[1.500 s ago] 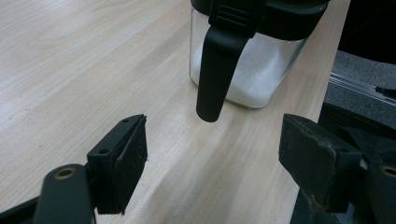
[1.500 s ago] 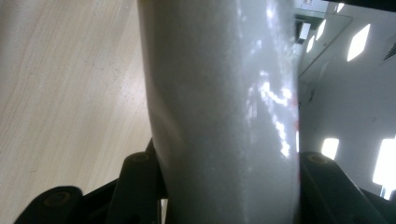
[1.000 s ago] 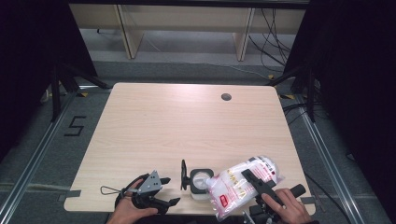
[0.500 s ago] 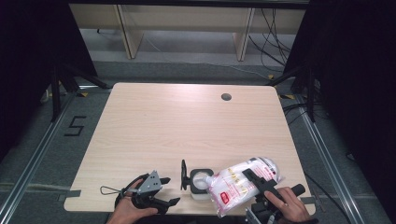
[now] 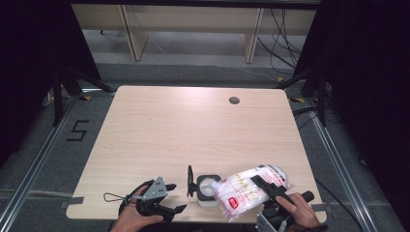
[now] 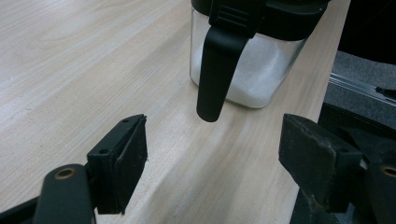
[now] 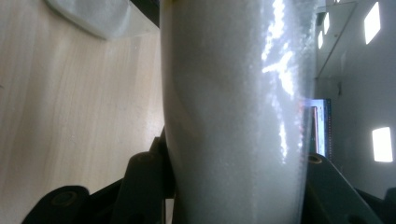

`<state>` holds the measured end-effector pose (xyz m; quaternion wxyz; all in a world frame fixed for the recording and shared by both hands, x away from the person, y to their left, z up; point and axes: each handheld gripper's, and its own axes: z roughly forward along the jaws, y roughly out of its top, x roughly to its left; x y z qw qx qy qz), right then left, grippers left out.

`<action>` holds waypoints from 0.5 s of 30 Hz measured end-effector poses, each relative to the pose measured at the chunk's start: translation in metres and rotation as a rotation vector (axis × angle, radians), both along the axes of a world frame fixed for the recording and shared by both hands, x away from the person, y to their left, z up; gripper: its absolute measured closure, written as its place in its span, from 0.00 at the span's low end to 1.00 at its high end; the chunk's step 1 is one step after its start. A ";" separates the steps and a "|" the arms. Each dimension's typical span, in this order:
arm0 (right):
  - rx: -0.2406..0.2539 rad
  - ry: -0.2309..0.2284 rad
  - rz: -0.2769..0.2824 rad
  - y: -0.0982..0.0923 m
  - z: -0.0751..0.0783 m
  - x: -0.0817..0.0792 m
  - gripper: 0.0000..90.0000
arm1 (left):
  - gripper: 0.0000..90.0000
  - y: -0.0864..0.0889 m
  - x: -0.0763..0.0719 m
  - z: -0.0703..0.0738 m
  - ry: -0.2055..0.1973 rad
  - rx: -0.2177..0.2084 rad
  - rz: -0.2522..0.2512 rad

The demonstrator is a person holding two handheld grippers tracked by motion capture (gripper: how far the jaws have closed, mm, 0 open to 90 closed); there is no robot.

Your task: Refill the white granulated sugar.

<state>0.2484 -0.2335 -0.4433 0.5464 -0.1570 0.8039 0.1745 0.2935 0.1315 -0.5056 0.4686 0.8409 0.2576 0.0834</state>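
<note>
Clamping a clear bag of white granules, the right tongs tilt it over the open jar at the bench's near edge. Left tongs rest spread wide and empty just beside the jar's black lid flap.

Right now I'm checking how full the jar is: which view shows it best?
The left gripper view: the jar stands close, white grains visible through its clear wall. The high view shows it small beside the tilted bag. The right gripper view shows the bag.
</note>
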 end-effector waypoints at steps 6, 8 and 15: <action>0.062 0.068 0.011 -0.002 -0.003 0.004 0.69 | 0.26 0.000 0.000 0.000 0.002 0.002 -0.003; 0.037 0.050 0.032 -0.003 -0.001 0.005 0.69 | 0.26 0.000 0.000 0.000 -0.002 0.000 0.004; 0.112 0.116 0.030 -0.004 -0.002 0.006 0.69 | 0.26 0.000 0.000 0.000 -0.001 0.001 0.003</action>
